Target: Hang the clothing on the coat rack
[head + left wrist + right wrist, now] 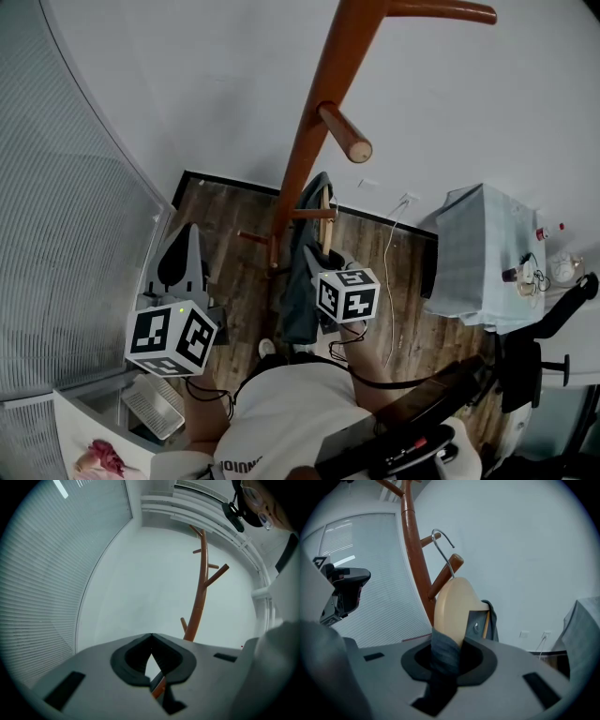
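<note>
1. Coat rack [319, 122]: one, red-brown wood, on a plank floor [412, 309] close to a white wall [234, 84]. Four pegs [345, 134] show in the head view. A slatted blind [66, 234] bounds the left side, and the floor lies open on the right as far as the worktop.
2. Clothing [302, 281]: one dark grey garment, draped on one pale wooden hanger [452, 606], hanging just beside the rack's pole. The hanger's metal hook [443, 557] rises next to a peg; whether it rests on the peg cannot be told.
3. Right gripper [446, 646]: fingers [480, 660] clamped on a fold of the clothing at the hanger's shoulder.
4. Left gripper [150, 639]: fingers [123, 663] pressed together tip to tip, held left of the rack and apart from the garment.
5. Worktop [473, 253]: one, under a pale cloth, well to the right of the rack. A few small bottles [514, 274] stand at its right edge.
6. Wire basket [155, 405]: one, lower left; its contents cannot be told.
</note>
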### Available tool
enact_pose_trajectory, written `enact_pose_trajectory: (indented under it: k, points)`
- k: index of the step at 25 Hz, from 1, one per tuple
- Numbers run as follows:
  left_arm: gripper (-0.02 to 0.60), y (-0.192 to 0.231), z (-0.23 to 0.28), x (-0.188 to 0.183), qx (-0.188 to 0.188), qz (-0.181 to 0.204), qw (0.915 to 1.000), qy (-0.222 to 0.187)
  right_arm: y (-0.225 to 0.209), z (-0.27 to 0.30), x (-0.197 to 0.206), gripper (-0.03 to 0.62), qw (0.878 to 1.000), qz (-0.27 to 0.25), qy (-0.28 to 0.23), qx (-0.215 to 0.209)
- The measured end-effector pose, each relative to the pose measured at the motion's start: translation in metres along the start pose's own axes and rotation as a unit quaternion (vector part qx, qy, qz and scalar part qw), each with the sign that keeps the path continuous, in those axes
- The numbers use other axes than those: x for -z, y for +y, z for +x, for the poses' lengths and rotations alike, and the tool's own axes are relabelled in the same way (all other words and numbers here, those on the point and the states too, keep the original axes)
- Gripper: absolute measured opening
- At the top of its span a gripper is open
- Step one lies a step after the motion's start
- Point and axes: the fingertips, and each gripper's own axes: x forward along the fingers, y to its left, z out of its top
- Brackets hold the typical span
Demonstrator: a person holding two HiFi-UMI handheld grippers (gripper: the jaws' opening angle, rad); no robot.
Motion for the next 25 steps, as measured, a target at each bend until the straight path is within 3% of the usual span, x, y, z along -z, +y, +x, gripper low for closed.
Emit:
enact_pose_trajectory:
  k: [25]
  points:
    - [0.012,0.013,-0.001,0.003,-0.011,0.001,0.9999,0.008,0.007,0.015,0.009,0.075,1.0,-0.006,0.019,0.001]
